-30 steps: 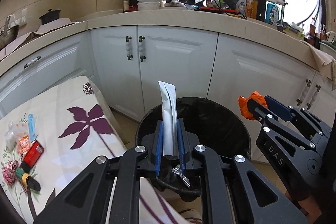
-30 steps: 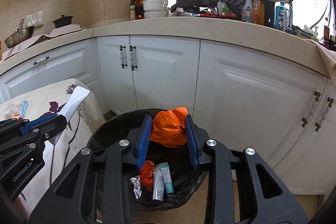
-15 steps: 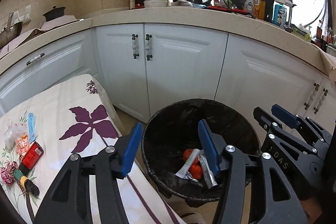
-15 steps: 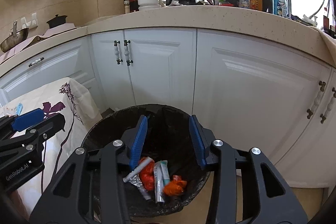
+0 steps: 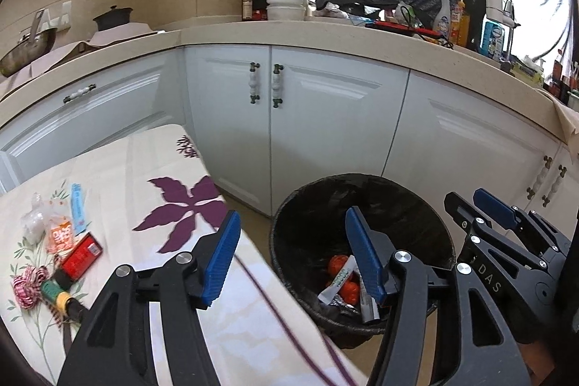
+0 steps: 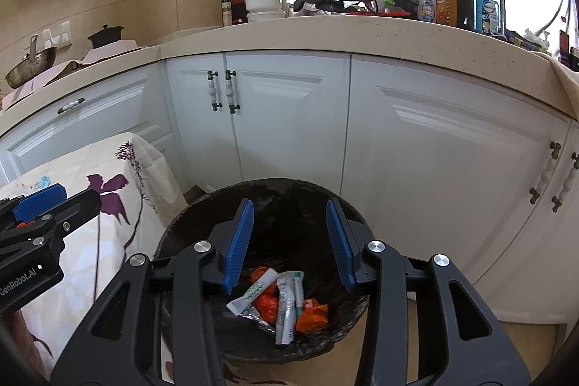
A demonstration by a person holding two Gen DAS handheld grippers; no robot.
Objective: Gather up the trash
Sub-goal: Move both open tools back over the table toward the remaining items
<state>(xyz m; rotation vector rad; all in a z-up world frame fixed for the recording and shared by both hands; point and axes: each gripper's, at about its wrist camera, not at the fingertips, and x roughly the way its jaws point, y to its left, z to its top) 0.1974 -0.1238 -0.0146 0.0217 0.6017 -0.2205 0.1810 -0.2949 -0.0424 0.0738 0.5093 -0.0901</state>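
A black-lined trash bin stands on the floor by the white cabinets. Inside lie a white tube, orange crumpled wrappers, a pale sachet and foil. My left gripper is open and empty, between the table edge and the bin. My right gripper is open and empty above the bin; it also shows in the left wrist view. On the flowered table lie a blue wrapper, an orange packet, a red pack and red-white string.
White cabinets curve behind the bin under a beige counter with bottles, bowls and a pan. The table's corner stands close left of the bin. A clear crumpled bag lies by the packets.
The left gripper let go of the white tube and the right let go of the orange wrapper; both now lie in the bin. Both jaws opened wide, and the left gripper shifted left.
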